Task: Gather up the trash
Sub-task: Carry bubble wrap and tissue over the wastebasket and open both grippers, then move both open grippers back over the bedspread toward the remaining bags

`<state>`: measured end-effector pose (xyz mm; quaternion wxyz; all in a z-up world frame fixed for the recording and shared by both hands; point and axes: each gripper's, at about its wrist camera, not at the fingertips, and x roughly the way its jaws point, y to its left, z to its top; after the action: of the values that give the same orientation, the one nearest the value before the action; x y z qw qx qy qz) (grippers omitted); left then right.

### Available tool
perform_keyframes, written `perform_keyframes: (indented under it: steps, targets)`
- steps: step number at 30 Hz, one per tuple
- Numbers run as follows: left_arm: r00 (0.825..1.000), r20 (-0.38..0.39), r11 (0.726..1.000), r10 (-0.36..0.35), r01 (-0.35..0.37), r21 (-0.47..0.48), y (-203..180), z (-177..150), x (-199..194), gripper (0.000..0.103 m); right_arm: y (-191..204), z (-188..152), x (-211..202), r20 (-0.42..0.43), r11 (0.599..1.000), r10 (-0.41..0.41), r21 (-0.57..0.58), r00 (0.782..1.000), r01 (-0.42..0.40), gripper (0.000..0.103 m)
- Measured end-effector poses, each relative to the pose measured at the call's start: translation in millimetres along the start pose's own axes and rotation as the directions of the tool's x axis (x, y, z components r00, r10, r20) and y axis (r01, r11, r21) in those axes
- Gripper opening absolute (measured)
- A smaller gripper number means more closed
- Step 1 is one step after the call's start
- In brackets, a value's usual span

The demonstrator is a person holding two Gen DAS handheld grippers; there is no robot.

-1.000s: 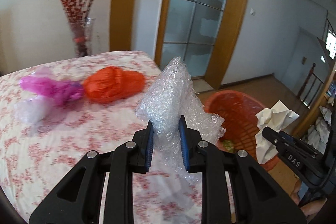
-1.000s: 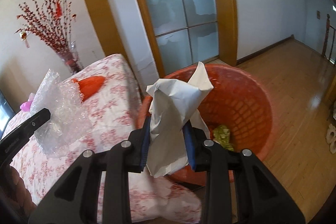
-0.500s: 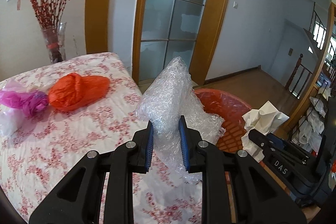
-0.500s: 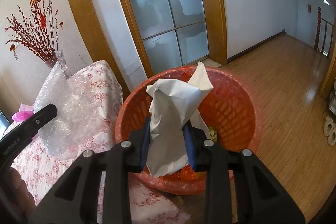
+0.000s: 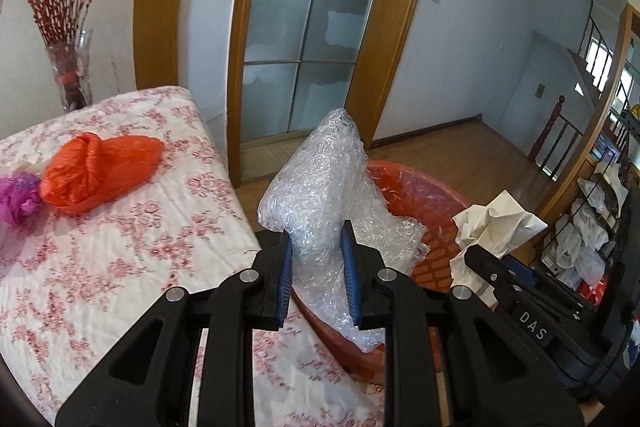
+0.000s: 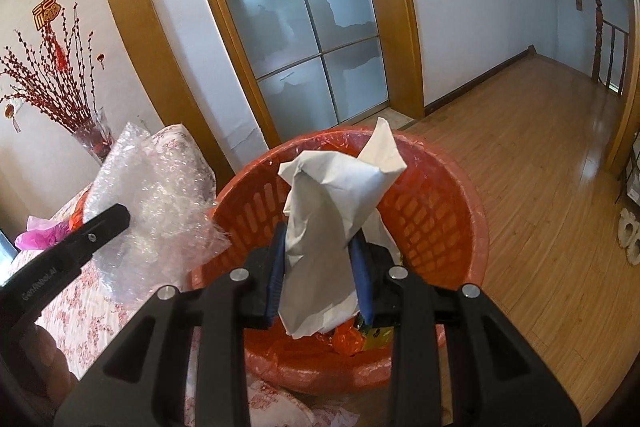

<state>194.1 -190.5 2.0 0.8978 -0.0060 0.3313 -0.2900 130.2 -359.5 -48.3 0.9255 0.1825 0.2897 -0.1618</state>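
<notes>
**A:** ok so where's the trash in this one?

**B:** Both grippers are loaded. The left gripper (image 5: 316, 269) has its blue pads pinching a wad of bubble wrap (image 5: 324, 195), dead centre of the left wrist view. Its long axis runs up and away from the jaws, tip leaning slightly to the upper right, with a loose tail hanging below the pads.

**A:** and the other one?

**B:** The right gripper (image 6: 320, 271) is clamped on a crumpled white paper (image 6: 332, 211), centre of its own view. That one stands nearly upright too, with a pointed corner sticking toward the upper right.

**A:** bin?

**B:** The red basket (image 6: 448, 223) sits on the wood floor right beside the flowered tablecloth (image 5: 120, 247). In the right view the paper is in front of the basket's mouth. In the left view the bubble wrap overlaps the basket's near rim.

**A:** anything left on the table?

**B:** Yes, an orange plastic bag (image 5: 96, 171) and a purple plastic bag (image 5: 18, 199) at the left edge, touching each other.
</notes>
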Motion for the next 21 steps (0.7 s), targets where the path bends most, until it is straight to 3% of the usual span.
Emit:
perform_keyframes:
  steps: [7,10,13,17,21]
  targets:
    - [0.999,-0.023,0.999,-0.033,0.033,0.01,-13.3,1.7,13.6,0.023,-7.5,8.6,7.1,0.018,1.0,0.005,0.028,1.0,-0.006,0.038]
    - [0.999,-0.041,0.999,-0.028,0.028,0.014,-16.0,0.4,20.7,0.04,-11.6,12.4,9.0,0.024,0.999,0.005,0.041,1.0,-0.006,0.043]
    - [0.998,-0.053,1.0,-0.02,0.021,0.013,-13.7,-2.4,24.4,0.042,-17.4,9.9,8.4,0.021,0.999,0.002,0.054,1.0,-0.003,0.05]
    - [0.998,-0.062,1.0,0.012,-0.011,0.01,-4.4,-5.8,24.0,0.045,-22.9,7.3,6.9,0.02,0.998,-0.009,0.064,1.0,0.008,0.059]
    - [0.997,-0.055,0.998,0.063,-0.062,0.007,8.8,-8.6,16.9,0.049,-25.6,6.7,4.1,0.021,0.998,-0.02,0.065,1.0,0.018,0.062]
